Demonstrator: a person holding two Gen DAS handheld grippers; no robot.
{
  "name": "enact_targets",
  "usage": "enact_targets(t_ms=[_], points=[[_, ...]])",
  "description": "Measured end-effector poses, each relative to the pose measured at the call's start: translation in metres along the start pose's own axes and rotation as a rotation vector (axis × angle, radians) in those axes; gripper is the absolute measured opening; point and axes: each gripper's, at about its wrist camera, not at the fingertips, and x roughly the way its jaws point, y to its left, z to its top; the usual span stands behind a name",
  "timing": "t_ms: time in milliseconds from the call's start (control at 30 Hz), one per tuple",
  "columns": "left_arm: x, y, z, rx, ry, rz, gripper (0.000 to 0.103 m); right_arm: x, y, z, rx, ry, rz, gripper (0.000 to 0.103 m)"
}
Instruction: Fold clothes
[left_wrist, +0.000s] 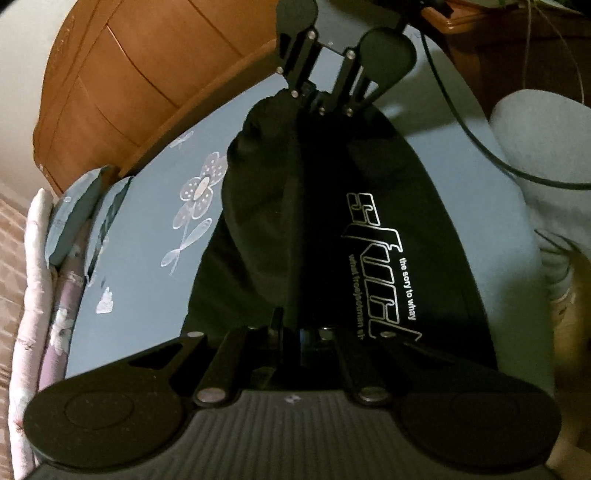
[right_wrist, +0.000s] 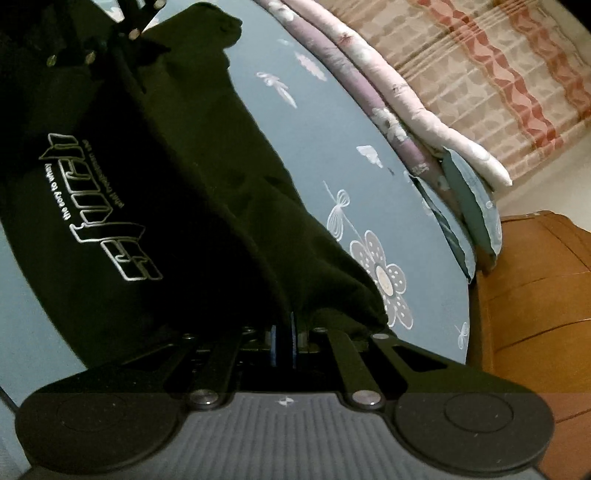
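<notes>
A bed (left_wrist: 147, 288) covered by a blue-grey sheet (right_wrist: 325, 147) printed with white flowers and dragonflies is seen as the supporting surface. A black garment (left_wrist: 325, 206) bearing white outlined lettering is laid directly on the sheet, partly gathered into folds along one side. At the bed's edge, layered bedding in lilac and pale pink floral fabric (right_wrist: 406, 99) is observed beneath the sheet, beside a wooden cabinet (right_wrist: 535, 280).

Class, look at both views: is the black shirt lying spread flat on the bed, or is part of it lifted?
Partly lifted. Both grippers, left and right, pinch one edge of the shirt, stretching it taut into a ridge between them; the printed part lies on the bed.
</notes>
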Motion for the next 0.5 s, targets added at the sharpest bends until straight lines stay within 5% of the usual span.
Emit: enact_targets(t_ms=[233, 500], points=[[-0.024, 0.009, 0.002, -0.033, -0.017, 0.013, 0.004, -0.022, -0.009, 0.004, 0.043, -0.029, 0.006, 0.006], [-0.047, -0.014, 0.009, 0.040, -0.044, 0.007, 0.004, -0.040, -0.008, 0.001, 0.038, -0.039, 0.007, 0.006]])
